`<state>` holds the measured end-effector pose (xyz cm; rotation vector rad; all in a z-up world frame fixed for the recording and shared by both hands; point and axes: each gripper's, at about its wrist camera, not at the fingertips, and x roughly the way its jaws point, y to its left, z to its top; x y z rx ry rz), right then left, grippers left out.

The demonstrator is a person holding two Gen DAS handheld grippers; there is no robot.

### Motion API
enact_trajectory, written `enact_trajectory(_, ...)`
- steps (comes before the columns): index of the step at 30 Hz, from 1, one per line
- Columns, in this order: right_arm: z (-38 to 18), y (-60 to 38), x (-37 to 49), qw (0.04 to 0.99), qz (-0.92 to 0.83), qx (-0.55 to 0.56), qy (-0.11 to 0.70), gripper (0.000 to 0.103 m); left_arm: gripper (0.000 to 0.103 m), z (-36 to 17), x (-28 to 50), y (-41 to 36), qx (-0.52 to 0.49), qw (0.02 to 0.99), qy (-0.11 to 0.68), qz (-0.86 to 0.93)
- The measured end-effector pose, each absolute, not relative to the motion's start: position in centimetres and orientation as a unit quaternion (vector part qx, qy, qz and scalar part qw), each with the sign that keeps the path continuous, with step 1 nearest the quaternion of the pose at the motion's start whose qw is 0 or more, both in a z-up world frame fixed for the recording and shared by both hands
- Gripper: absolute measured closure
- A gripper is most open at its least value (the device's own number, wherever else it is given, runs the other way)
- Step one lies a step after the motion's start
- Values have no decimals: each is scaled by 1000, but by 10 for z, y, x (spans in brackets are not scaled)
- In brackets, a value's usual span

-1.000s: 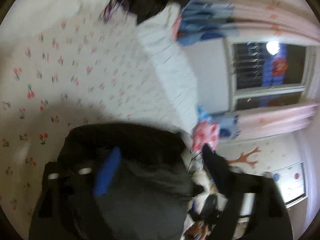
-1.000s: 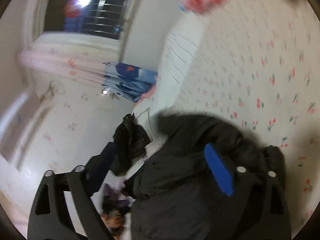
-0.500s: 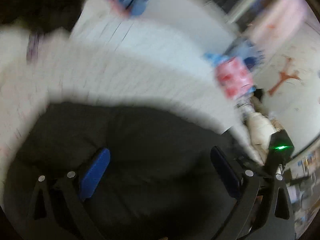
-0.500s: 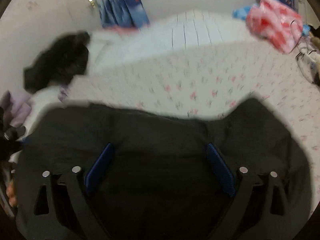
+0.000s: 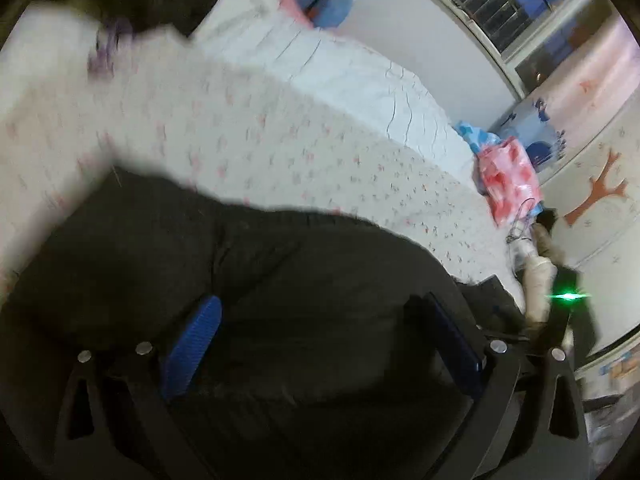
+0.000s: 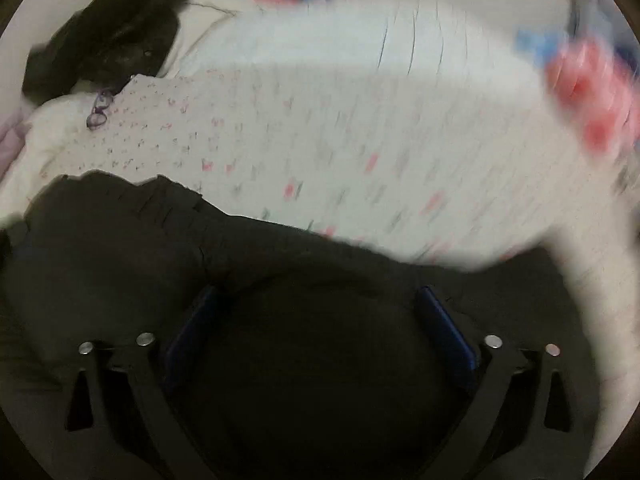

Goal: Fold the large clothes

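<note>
A large black garment [image 5: 300, 248] lies spread on a bed with a white sheet printed with small pink flowers [image 5: 240, 140]. My left gripper [image 5: 320, 304] hovers close over the garment, its blue pads [image 5: 192, 340] wide apart and the dark cloth bulging between them without being pinched. In the right wrist view the same black garment [image 6: 120, 240] fills the lower half. There my right gripper [image 6: 316, 294] is opening its jaws, with cloth lying between the pads [image 6: 444, 332] and no grip on it.
A second black garment [image 6: 116, 40] is heaped at the bed's far left by a white quilt [image 6: 320, 40]. A pink and red bag [image 5: 508, 176] sits at the bed's right end. A barred window [image 5: 500, 0] and pink curtains lie beyond.
Both views have rolled from a sideways tilt to level with the bed. Both grippers have come down closer to the black garment, and their pads stand wider apart.
</note>
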<state>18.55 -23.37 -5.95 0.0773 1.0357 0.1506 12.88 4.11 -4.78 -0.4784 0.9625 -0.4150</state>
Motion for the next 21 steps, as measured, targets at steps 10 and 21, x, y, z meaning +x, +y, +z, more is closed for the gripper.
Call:
enact_trajectory(10, -38, -357, 136, 886, -17, 113, 450, 9, 7, -16, 98, 67, -215, 859, 427, -182)
enact_trajectory(21, -67, -410, 68, 891, -23, 185, 413, 9, 7, -33, 81, 91, -251, 848, 424, -196)
